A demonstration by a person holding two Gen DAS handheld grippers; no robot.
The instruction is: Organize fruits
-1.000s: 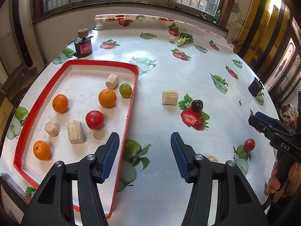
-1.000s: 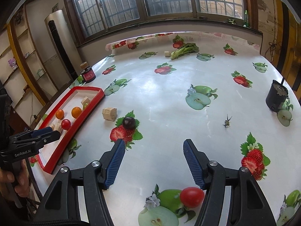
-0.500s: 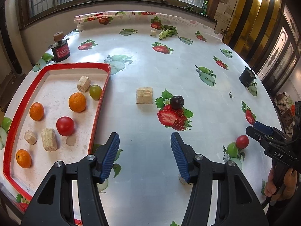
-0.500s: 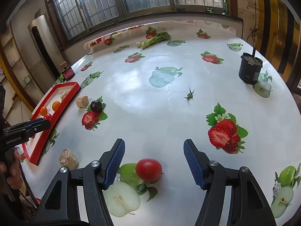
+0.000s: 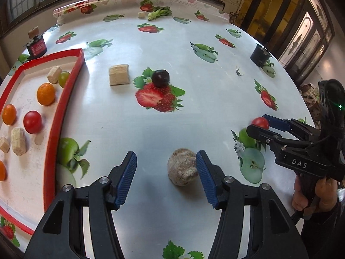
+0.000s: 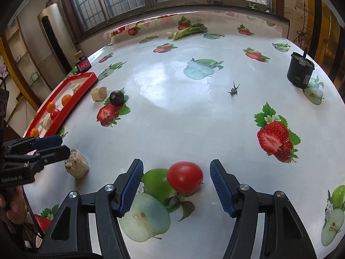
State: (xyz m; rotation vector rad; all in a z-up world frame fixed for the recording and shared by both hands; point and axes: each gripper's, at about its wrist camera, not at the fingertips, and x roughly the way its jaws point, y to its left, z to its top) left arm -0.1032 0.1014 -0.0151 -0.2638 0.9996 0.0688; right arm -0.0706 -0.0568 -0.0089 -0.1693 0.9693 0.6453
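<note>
Both grippers gape, holding nothing: left gripper [image 5: 166,178] straddles lump [image 5: 182,166], fingers just widened; right gripper [image 6: 176,186] brackets tomato [image 6: 185,177], lower centre, for pickup toward tray [image 5: 64,99].

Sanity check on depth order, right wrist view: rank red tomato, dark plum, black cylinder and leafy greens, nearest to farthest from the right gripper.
From the right gripper:
1. Red tomato, between the open fingers, untouched.
2. Dark plum, mid-table to the left, beside the red tray.
3. Black cylinder, far right edge.
4. Leafy greens, at the far end under the window.
</note>
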